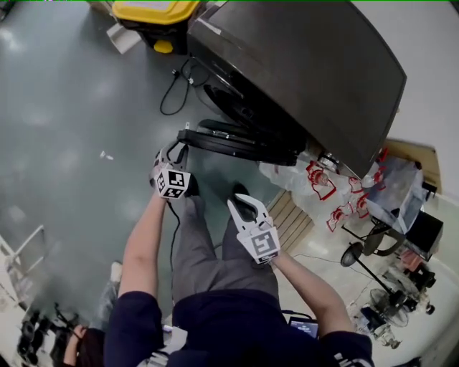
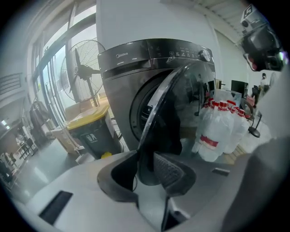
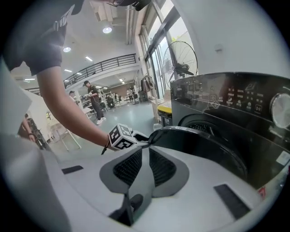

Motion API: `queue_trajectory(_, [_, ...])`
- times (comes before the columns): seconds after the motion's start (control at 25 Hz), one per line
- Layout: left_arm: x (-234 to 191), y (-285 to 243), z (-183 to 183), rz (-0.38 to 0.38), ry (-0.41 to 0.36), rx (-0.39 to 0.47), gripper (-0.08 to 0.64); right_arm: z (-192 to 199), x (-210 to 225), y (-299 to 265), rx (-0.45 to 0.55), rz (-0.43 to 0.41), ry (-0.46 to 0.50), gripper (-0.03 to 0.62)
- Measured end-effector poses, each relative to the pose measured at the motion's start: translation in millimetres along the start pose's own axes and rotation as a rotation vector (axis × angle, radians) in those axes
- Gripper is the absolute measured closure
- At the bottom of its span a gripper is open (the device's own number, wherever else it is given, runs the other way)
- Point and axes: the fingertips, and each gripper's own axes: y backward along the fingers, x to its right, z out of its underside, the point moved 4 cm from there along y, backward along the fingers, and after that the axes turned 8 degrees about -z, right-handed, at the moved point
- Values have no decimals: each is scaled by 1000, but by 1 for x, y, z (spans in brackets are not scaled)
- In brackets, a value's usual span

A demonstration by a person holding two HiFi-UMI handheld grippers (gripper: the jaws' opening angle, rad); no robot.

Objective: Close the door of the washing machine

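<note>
A dark grey front-loading washing machine [image 1: 315, 64] [image 2: 136, 63] [image 3: 235, 99] stands at the upper right. Its round door [image 1: 237, 143] [image 2: 167, 108] [image 3: 204, 145] swings out to the left, partly open. My left gripper [image 1: 176, 150] [image 2: 145, 165] is at the door's free edge, and the rim runs between its two jaws, which close on it. In the right gripper view the left gripper's marker cube [image 3: 120, 138] sits against that rim. My right gripper [image 1: 244, 203] [image 3: 145, 152] hangs below the door, apart from it, its pads together on nothing.
A bin with a yellow lid [image 1: 154, 11] [image 2: 88, 129] stands left of the machine, with a black cable [image 1: 172, 93] on the floor beside it. White bags with red print [image 1: 323, 190] [image 2: 217, 127] lie on the machine's right. A standing fan [image 2: 81, 68] [image 3: 181, 59] is behind.
</note>
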Motion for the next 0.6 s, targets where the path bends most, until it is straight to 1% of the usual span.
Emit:
queue_trajectory(0.16, [-13,-21,-19,48,-24,14,434,-16,0,-12,22,68,-44,525])
queue_trajectory(0.28, [-22,-38,-31,76,-58,20,434,-22,5,-18,32,102,-61,526])
queue_trajectory(0.44, [-26,-61,-49,106,-101,25,434,-26,17,-15,48,119,-96,526])
queue_trajectory(0.6, [-32,-86,-71,105,-121,27,434,-27,35,-10,56,121,-124,526])
